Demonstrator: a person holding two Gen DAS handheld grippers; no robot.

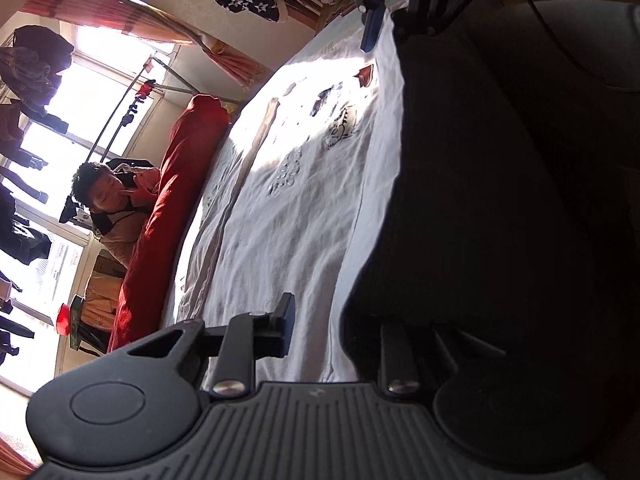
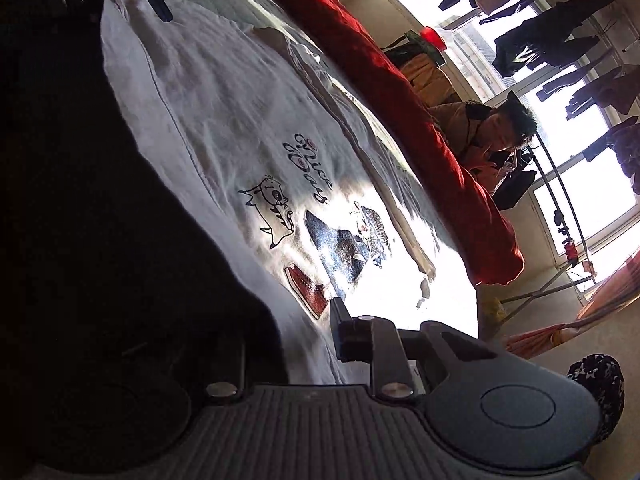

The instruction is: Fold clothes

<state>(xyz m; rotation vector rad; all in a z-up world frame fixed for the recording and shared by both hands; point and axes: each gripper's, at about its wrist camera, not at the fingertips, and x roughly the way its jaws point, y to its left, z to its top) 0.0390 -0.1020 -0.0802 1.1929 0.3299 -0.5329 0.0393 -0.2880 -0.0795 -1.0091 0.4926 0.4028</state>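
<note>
White printed shirt (image 2: 248, 152) lies flat on our bed (image 1: 216, 216); dark garment (image 1: 480, 220) overlaps it. Both tongs, left (image 1: 352, 320) and right (image 2: 288, 328), stand apart.

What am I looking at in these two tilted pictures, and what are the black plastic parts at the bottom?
Those black parts are hand-held grippers, one per hand, each carrying a wide-angle camera that looks along its fingers. One picture comes from the left gripper, the other from the right gripper. Both look across a bed where a white T-shirt with cartoon prints lies spread out. A dark garment covers one finger of each gripper, so I cannot tell whether either is gripping it. A red blanket lies along the far edge.
</note>
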